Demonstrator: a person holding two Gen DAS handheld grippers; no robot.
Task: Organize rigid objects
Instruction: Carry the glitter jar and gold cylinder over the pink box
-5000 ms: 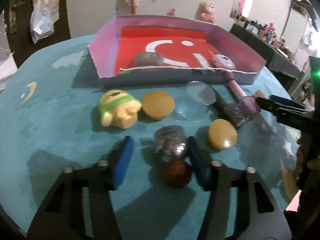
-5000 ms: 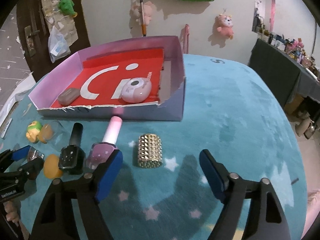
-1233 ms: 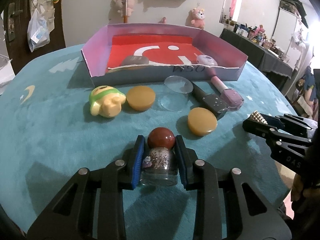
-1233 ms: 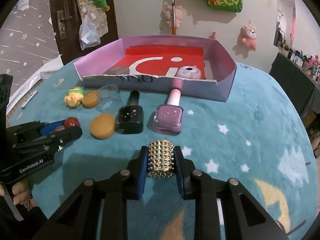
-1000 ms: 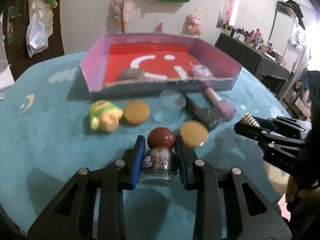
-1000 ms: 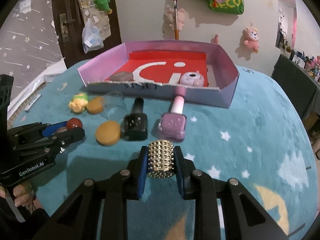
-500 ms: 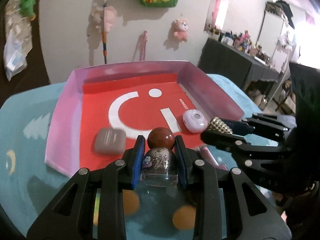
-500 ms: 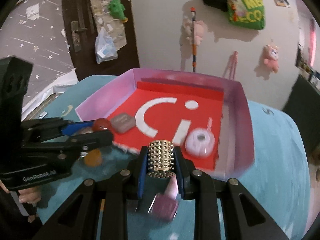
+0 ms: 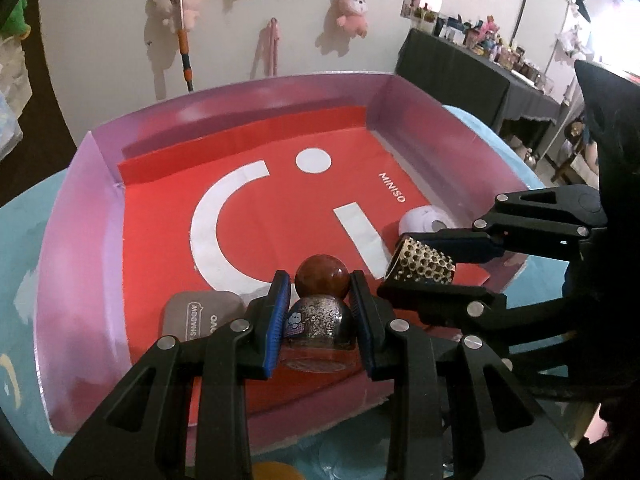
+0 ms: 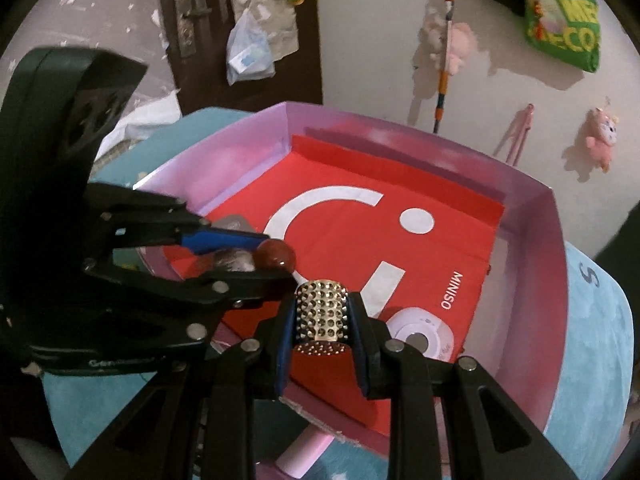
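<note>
My left gripper (image 9: 319, 292) is shut on a glitter nail polish bottle (image 9: 318, 320) with a round brown cap (image 9: 322, 276), held over the front of the pink box (image 9: 76, 216) with the red floor. My right gripper (image 10: 321, 316) is shut on a gold studded cylinder (image 10: 321, 314), also over the box's front. In the left wrist view that cylinder (image 9: 424, 262) is just right of the bottle. In the right wrist view the bottle (image 10: 256, 258) is just left of the cylinder. A grey case (image 9: 200, 314) and a white round case (image 10: 420, 334) lie in the box.
The box stands on a teal star cloth (image 10: 600, 360). A pink nail polish cap (image 10: 304, 452) pokes out below the box's front wall. An orange disc (image 9: 272, 472) lies near the bottom edge. Plush toys hang on the wall behind.
Both grippers have carried their objects up from the cloth and forward over the box's front wall. They are now close together above the red floor. Both stay shut.
</note>
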